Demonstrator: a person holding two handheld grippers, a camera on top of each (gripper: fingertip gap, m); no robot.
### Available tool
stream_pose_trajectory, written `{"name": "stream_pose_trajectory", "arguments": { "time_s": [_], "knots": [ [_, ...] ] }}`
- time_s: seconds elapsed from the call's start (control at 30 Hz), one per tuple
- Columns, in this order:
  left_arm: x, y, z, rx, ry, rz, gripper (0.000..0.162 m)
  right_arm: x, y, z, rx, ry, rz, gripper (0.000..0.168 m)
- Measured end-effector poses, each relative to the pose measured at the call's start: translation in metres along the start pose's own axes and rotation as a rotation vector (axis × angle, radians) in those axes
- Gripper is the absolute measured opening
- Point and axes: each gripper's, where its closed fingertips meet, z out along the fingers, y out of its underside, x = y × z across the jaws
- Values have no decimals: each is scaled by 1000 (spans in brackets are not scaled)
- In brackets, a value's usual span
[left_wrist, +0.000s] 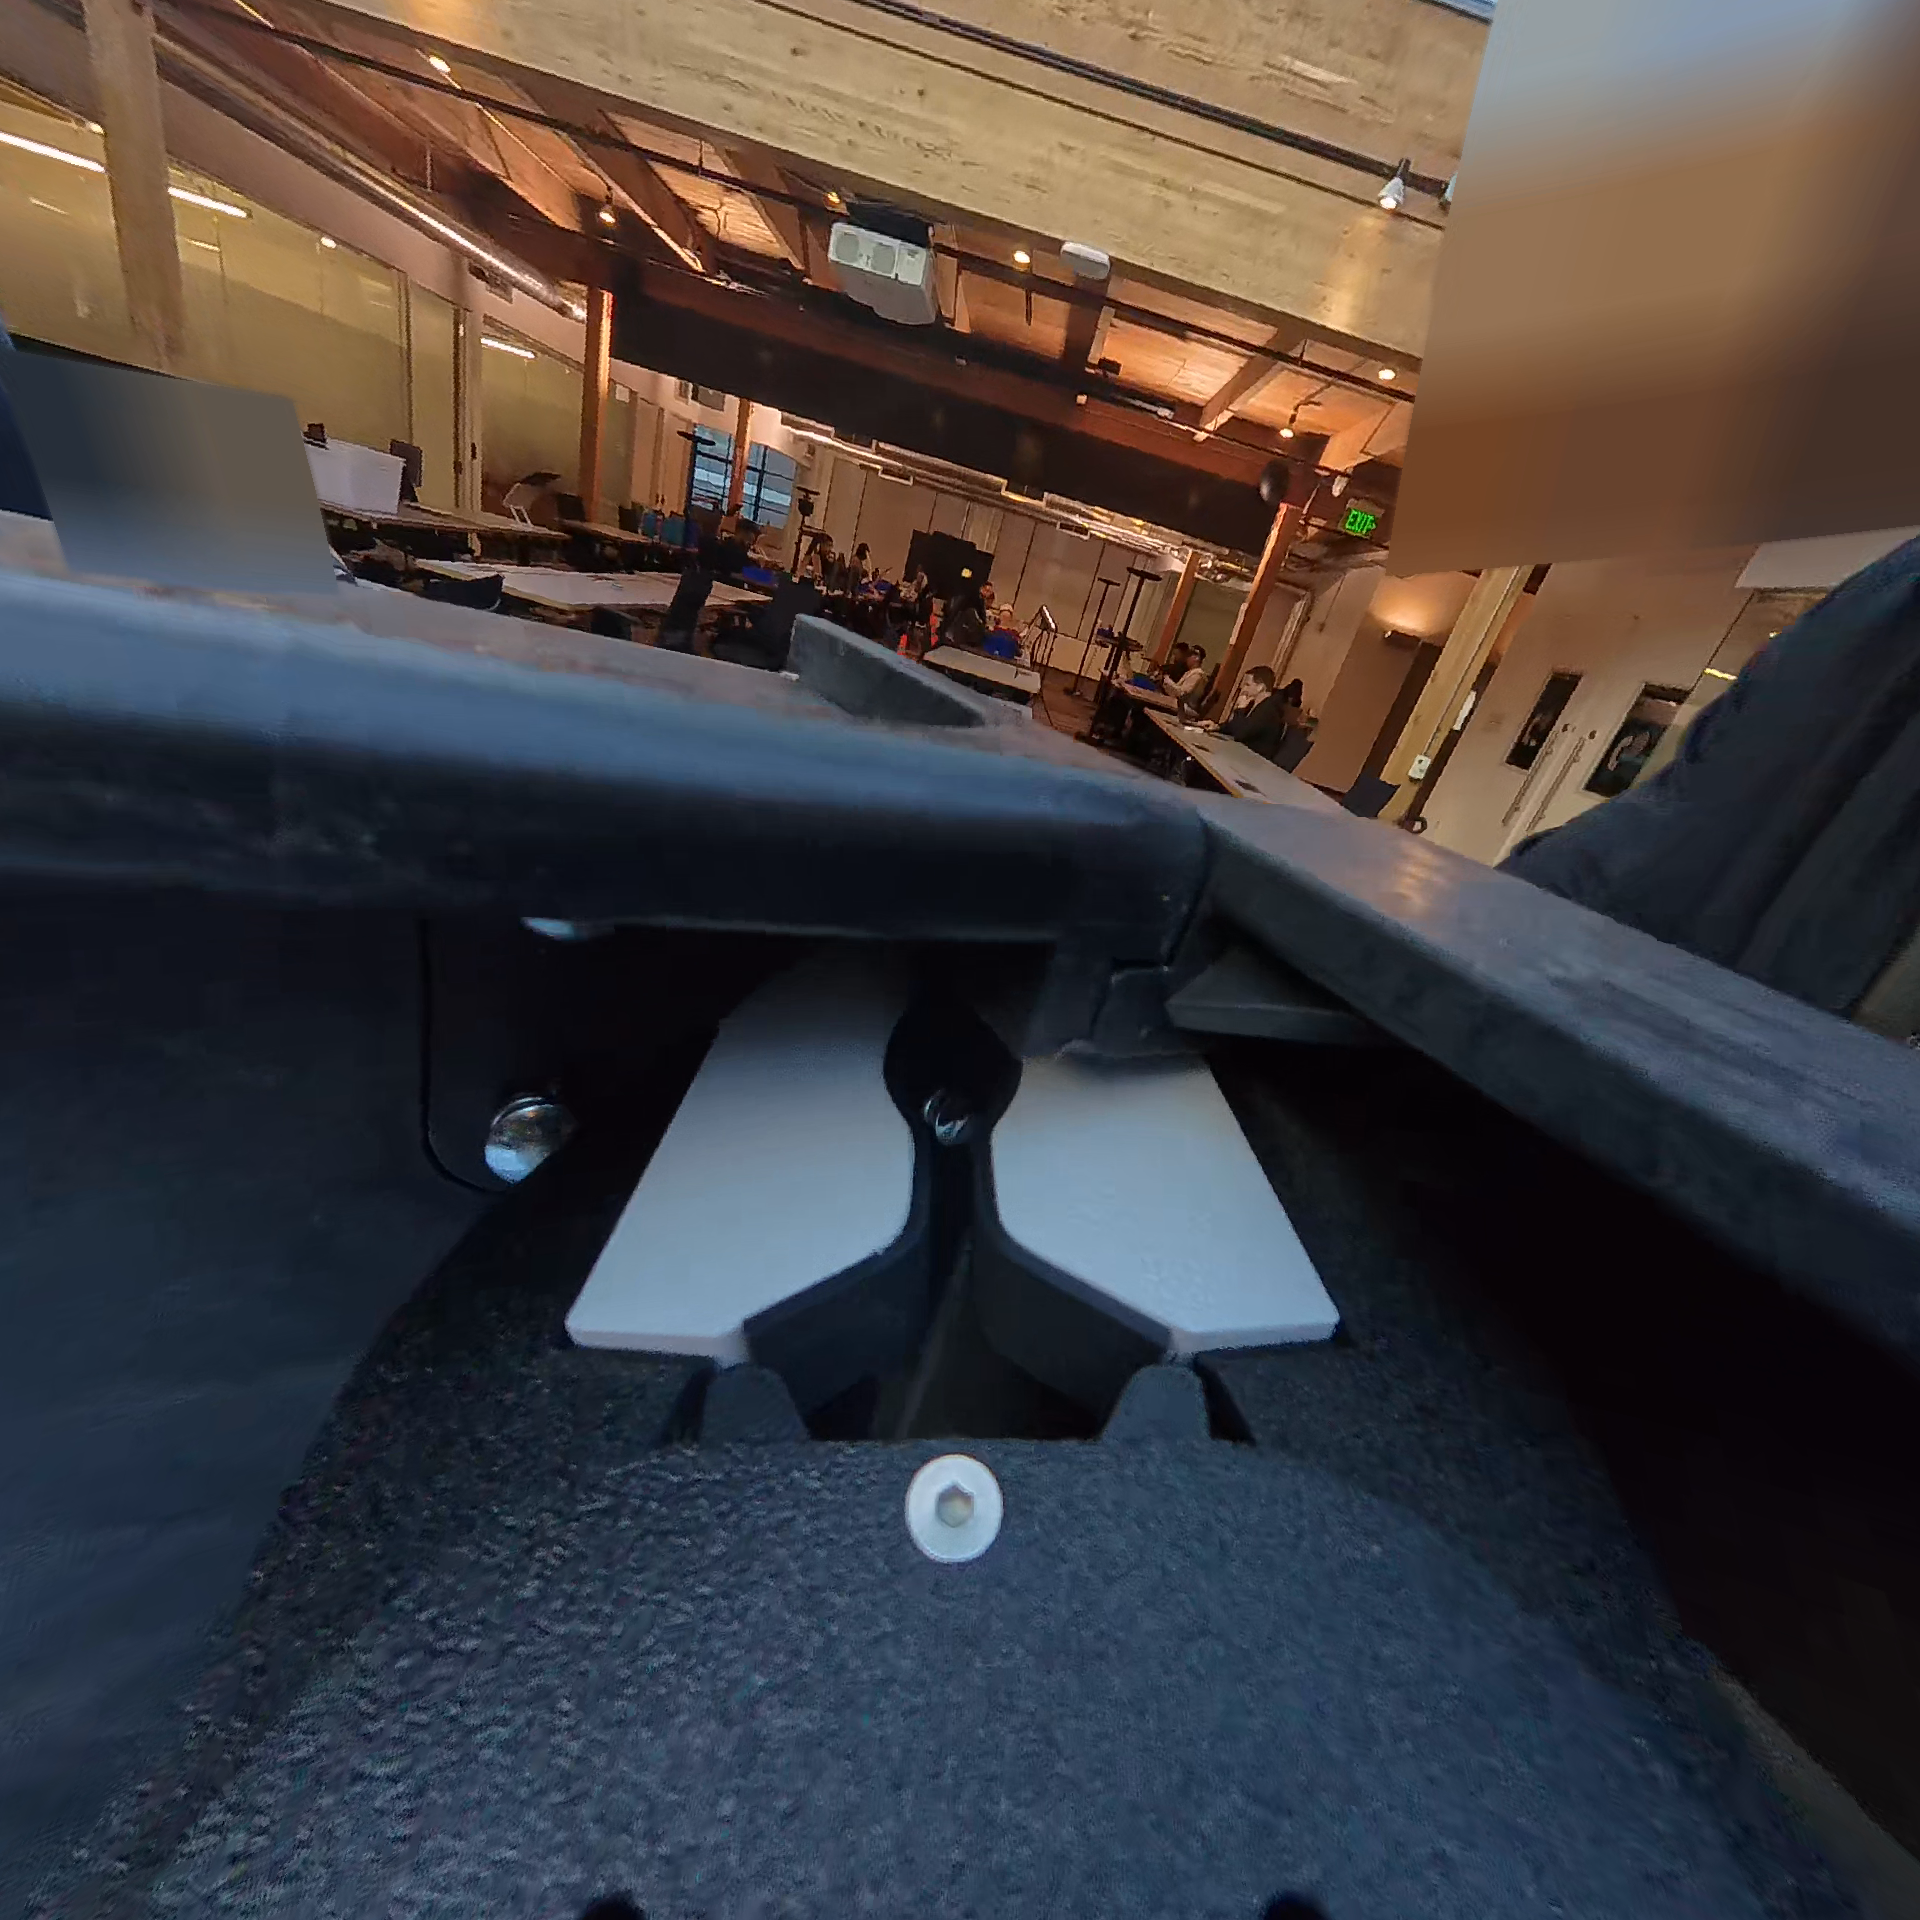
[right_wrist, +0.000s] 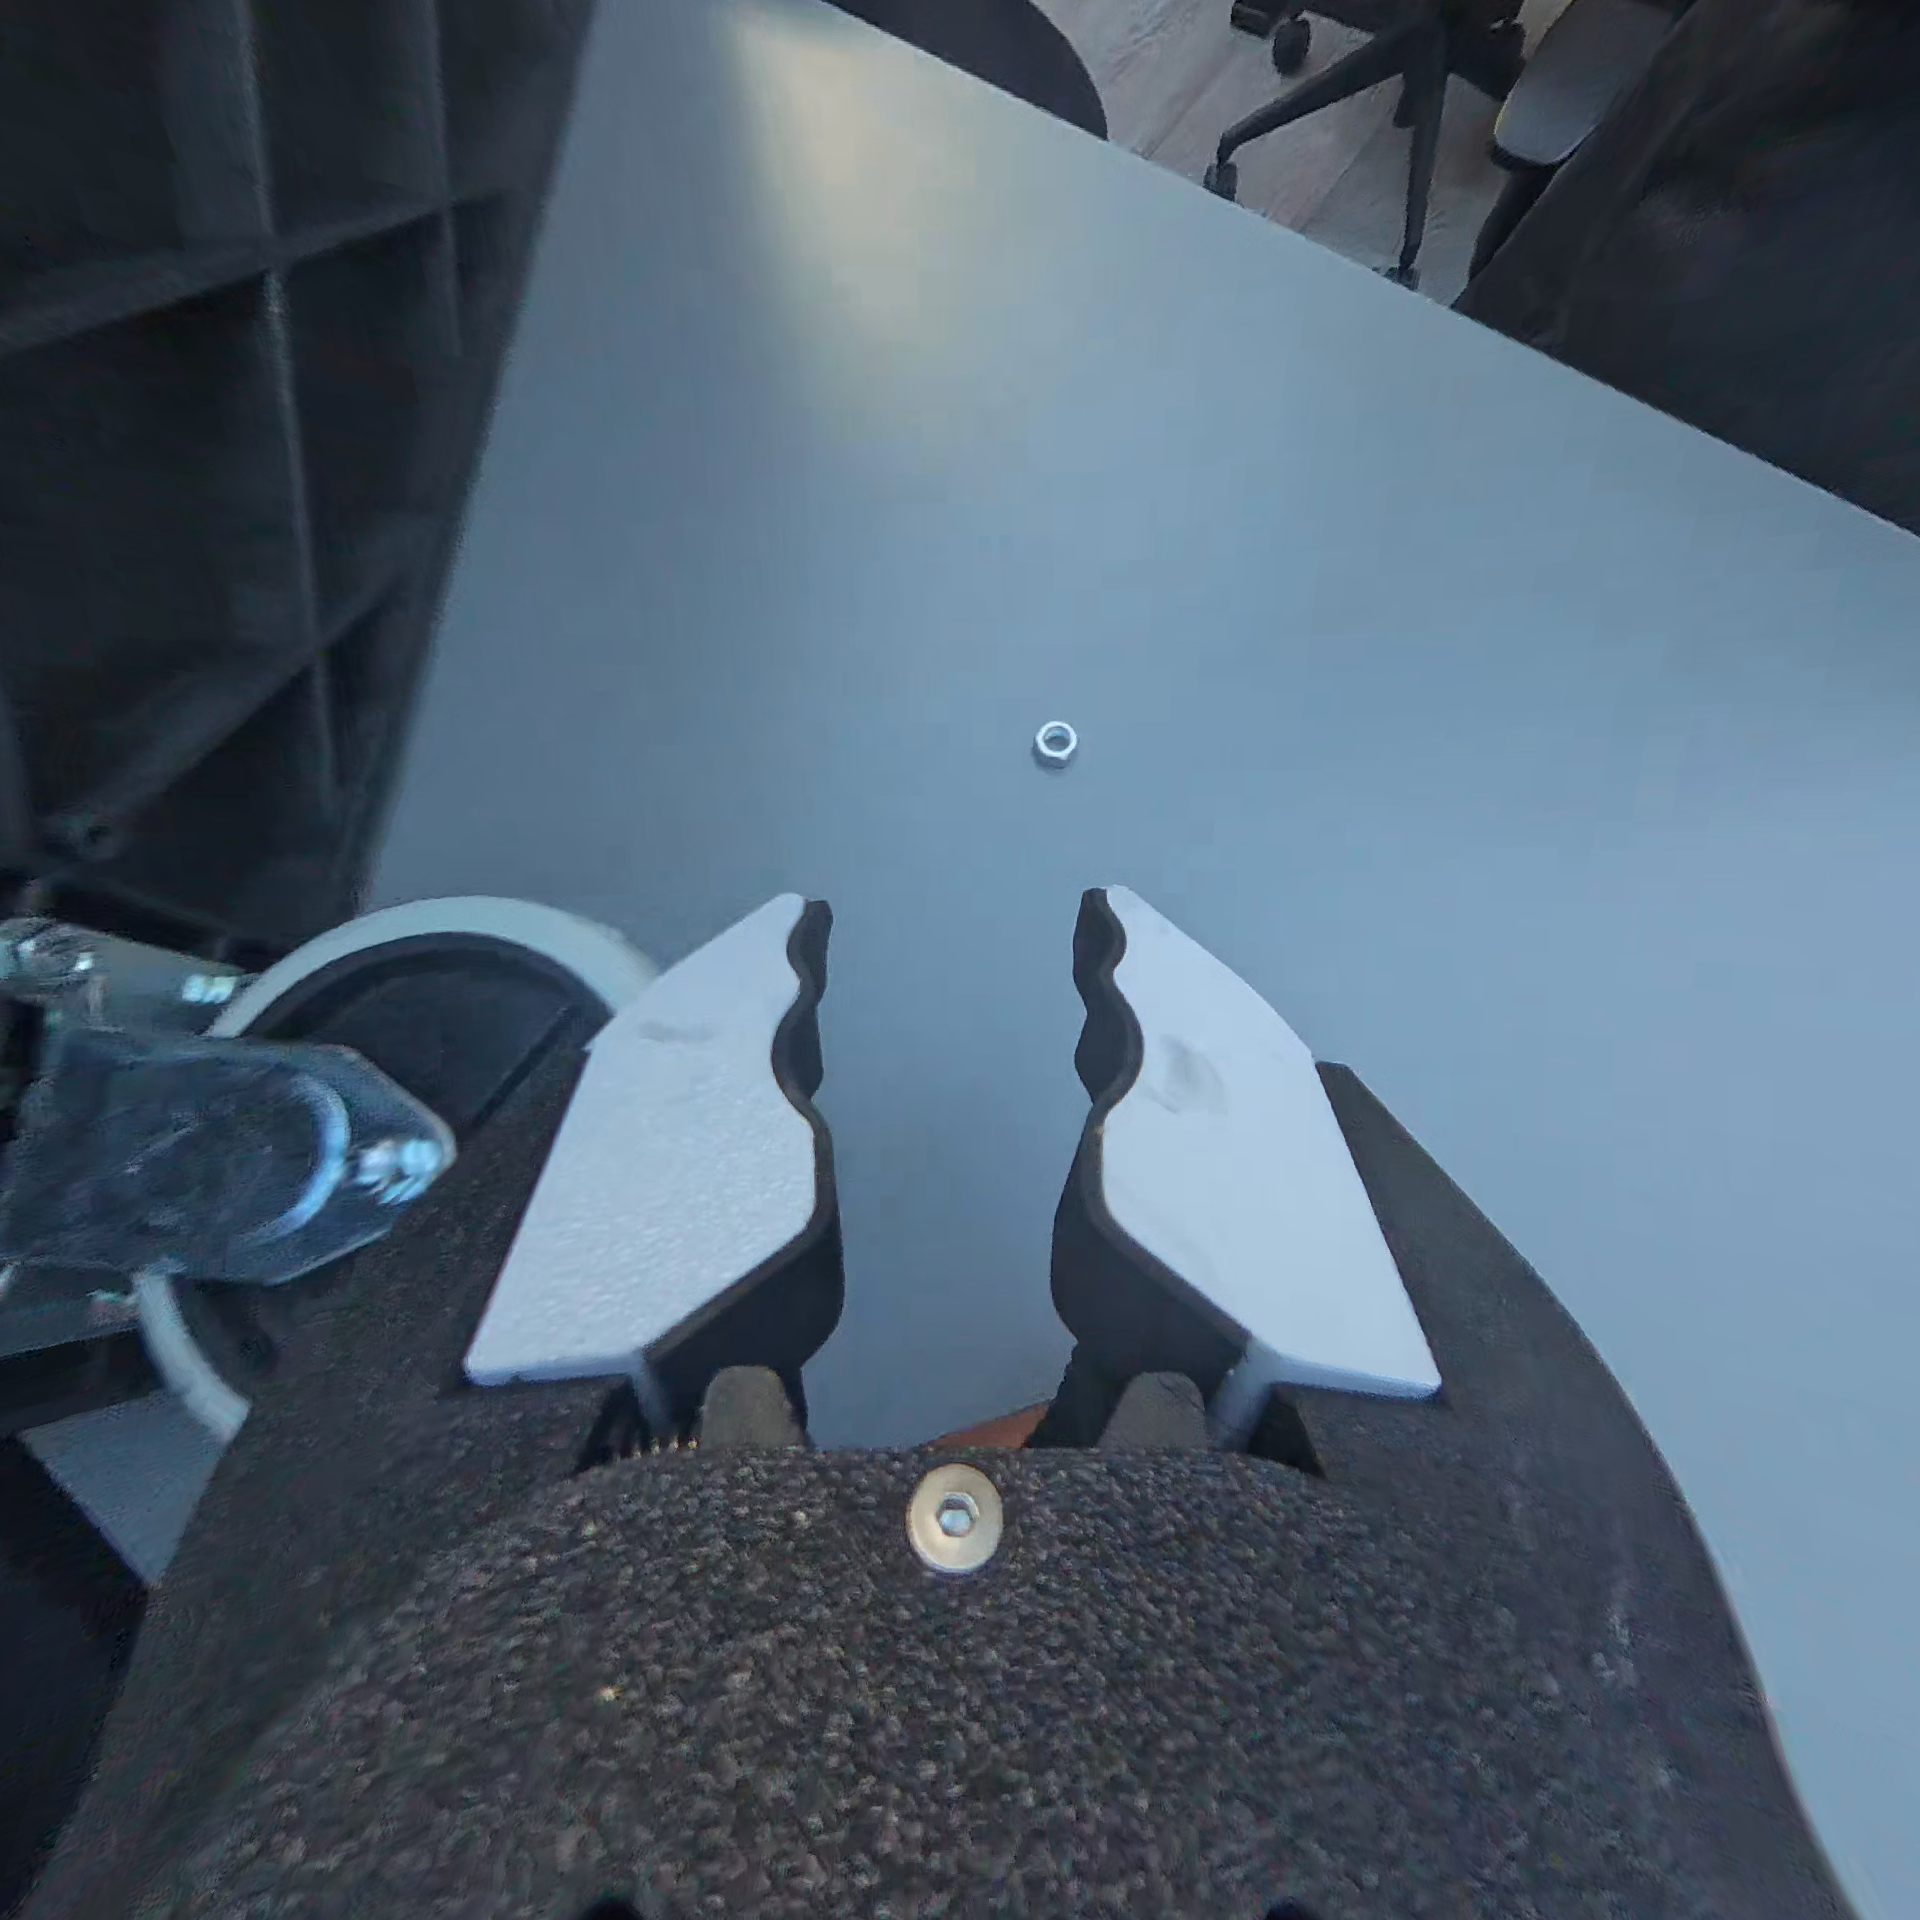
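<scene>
Left wrist view: the left tool is clamped on a small silver bolt whose black mount hangs beneath the thick black plastic rim; the grip seems meant to keep the bolt from turning. A second silver bolt head sits on a black bracket to the left. No container shows here.

Right wrist view: the right tool is spread apart and holds nothing, hovering over the grey surface. A small silver hex nut lies loose ahead of its tips, well apart. A white-rimmed caster wheel with shiny metal fork sits at left, beside a black ribbed plastic panel
</scene>
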Motion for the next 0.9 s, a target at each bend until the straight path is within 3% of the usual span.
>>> {"name": "stream_pose_trajectory", "arguments": {
  "time_s": [0.1, 0.27, 0.47, 0.57, 0.7, 0.9],
  "knots": [
    [0, 0, 0, 14, -8, -9, 0, -4, 6, 25, -172, -205, 57, 48],
    [0, -1, 0, 48, -14, -53, 0, 9, 20, 31, -476, -223, -149, 41],
    [-1, -1, -1, 41, -37, -42, 0, 33, -25, 57, -225, -159, -413, 39],
    [-1, -1, 0, 40, -36, -39, 0, 35, -10, 84, -217, -216, -578, 39],
    [-1, -1, 0, 37, -37, -39, 0, 38, 2, 110, -228, -295, -590, 39],
    [-1, 0, 0, 6, -53, -33, 0, 38, 9, 118, -219, -435, -626, 39]
  ]
}}
